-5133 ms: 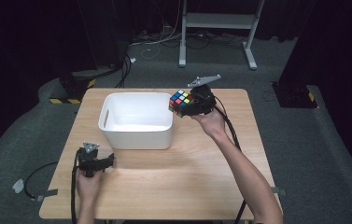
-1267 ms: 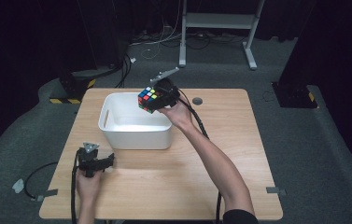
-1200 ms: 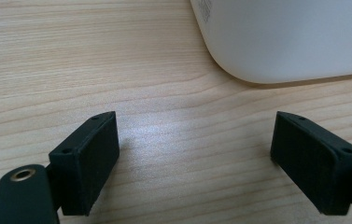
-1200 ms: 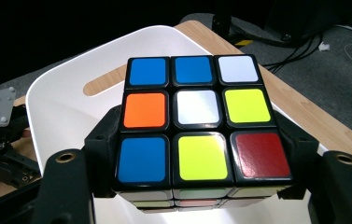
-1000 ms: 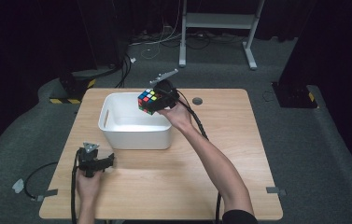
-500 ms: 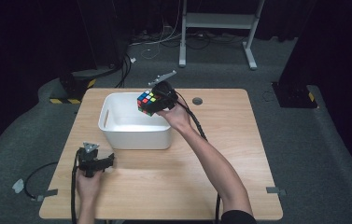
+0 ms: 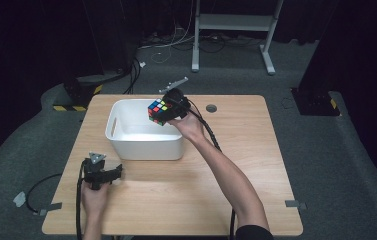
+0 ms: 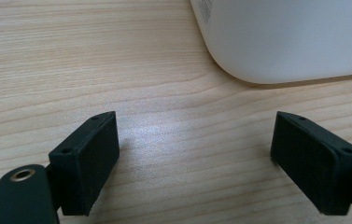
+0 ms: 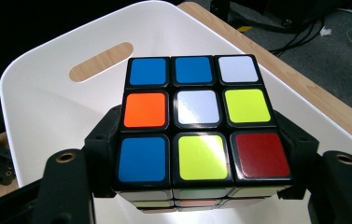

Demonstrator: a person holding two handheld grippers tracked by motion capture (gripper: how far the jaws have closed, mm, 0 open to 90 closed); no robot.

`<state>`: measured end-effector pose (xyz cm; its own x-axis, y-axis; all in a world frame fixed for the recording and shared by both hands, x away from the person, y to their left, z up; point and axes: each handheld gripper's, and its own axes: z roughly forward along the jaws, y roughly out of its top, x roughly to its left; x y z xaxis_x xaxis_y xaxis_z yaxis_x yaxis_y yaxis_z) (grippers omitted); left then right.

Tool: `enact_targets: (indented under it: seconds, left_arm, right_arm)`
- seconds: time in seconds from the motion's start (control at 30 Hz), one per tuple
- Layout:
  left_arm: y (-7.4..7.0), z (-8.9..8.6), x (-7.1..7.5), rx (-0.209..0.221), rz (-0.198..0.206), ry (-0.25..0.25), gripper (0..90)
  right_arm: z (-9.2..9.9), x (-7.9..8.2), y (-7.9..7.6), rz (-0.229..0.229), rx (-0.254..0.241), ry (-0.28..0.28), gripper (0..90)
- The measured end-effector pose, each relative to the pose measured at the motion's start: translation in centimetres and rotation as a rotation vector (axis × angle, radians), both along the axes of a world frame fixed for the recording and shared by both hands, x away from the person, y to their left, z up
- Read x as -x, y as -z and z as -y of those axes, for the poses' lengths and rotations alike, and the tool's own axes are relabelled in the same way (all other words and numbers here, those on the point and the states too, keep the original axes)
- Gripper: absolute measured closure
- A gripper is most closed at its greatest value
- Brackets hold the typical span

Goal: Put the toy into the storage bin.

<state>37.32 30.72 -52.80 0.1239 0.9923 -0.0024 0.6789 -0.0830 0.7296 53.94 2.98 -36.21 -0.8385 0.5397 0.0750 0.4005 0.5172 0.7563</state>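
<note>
A scrambled colour cube (image 7: 159, 112) (image 9: 197, 130) hangs in the air over the right end of the white tub (image 7: 141, 131) (image 9: 66, 107), which is empty inside. My right gripper (image 7: 168, 109) (image 9: 197, 186) is shut on the cube, one black jaw pressed on each side of it. My left gripper (image 7: 116, 172) (image 8: 211, 158) rests low over the wooden table (image 7: 236, 150) near its front left, jaws wide open with bare wood between them. The tub's rounded corner (image 8: 285, 42) lies just beyond those jaws.
A round grommet hole (image 7: 211, 108) sits in the table right of the tub. Cables trail from both grippers over the table's front edge. A white-legged stand (image 7: 236, 25) and floor cables lie behind the table; dark carpet surrounds it.
Since five seconds ago the right gripper carried the cube left from beside the tub to above its right end. Over the last second it barely shifted. The left gripper kept still.
</note>
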Motion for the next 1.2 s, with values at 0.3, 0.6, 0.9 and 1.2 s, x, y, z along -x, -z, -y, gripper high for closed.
enact_targets:
  seconds: [0.3,0.6,0.9,1.2]
  left_arm:
    - [0.0,0.0,0.0,-0.004,0.000,0.000,15.6]
    - [0.0,0.0,0.0,-0.004,0.000,0.000,15.5]
    - [0.0,0.0,0.0,-0.003,0.000,-0.001,15.6]
    - [0.0,0.0,0.0,-0.001,0.000,-0.001,15.6]
  right_arm:
    - [0.1,-0.3,0.6,-0.004,0.008,0.013,33.6]
    - [0.2,-0.4,1.1,-0.007,0.009,0.021,33.5]
    - [-0.1,-0.3,1.3,0.003,0.021,0.008,33.5]
    - [0.1,-0.1,1.9,0.000,0.020,0.011,33.5]
